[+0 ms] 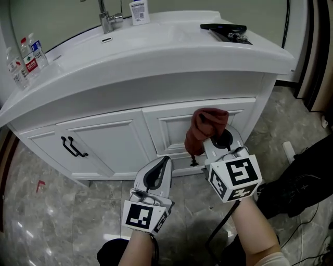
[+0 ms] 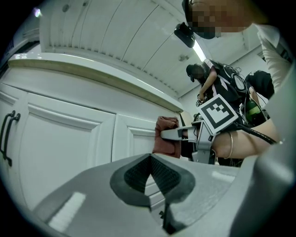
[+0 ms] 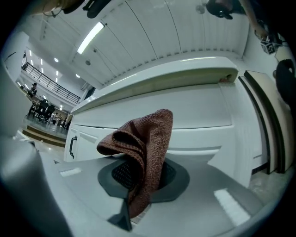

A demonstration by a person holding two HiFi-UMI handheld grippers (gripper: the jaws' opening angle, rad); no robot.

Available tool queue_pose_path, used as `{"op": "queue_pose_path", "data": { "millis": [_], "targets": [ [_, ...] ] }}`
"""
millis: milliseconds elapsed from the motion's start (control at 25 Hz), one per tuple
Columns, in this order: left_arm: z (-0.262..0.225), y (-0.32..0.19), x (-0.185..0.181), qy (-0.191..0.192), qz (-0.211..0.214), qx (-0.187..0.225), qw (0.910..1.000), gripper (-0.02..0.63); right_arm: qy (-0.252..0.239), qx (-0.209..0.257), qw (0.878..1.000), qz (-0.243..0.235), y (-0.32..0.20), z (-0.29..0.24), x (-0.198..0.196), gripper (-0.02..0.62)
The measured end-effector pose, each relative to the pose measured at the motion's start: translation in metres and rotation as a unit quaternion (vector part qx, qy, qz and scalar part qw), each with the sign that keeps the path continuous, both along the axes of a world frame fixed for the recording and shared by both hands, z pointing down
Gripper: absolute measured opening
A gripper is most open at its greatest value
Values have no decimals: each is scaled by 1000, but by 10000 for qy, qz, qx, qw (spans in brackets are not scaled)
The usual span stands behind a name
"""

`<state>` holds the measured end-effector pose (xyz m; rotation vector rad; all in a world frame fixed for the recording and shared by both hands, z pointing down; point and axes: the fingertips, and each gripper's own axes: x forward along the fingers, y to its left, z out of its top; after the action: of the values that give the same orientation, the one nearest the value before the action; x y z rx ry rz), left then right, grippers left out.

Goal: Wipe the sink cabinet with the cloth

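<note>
A brown-red cloth [image 1: 205,127] hangs bunched from my right gripper [image 1: 221,139], whose jaws are shut on it. The cloth [image 3: 141,148] is held against the right door panel of the white sink cabinet [image 1: 119,143]. In the left gripper view the cloth [image 2: 166,136] shows beside that panel, with the right gripper [image 2: 182,135] behind it. My left gripper [image 1: 158,174] hangs lower, in front of the cabinet's base, jaws shut with nothing between them [image 2: 151,178].
Black handles [image 1: 73,147] sit on the left cabinet door. On the countertop stand a faucet [image 1: 106,18], a white bottle [image 1: 139,10], water bottles [image 1: 26,60] at the left, and a black tool [image 1: 226,30] at the right. Dark bags and cables [image 1: 302,182] lie on the marble floor at right.
</note>
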<state>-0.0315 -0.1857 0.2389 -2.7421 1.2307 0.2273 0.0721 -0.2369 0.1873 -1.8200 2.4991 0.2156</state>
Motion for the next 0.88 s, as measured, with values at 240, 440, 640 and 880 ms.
{"op": "queue_pose_path", "data": {
  "millis": [240,440,640,880],
  "targets": [
    [-12,9,26,-48,158,85,9998,0,-24,-97,9990,432,9,-5,61,80],
    [-29,10,37,62,120,190,9997,0,-90,-117,9977,664,13,-6,96,80],
    [-5,21,24,51,-35,109,9999,0,-263,-123,9955,897,17,-2,107,80],
    [24,18,-3,45,-246,-123,9996,0,-797,-245,9964,142,25,12,36,78]
  ]
}}
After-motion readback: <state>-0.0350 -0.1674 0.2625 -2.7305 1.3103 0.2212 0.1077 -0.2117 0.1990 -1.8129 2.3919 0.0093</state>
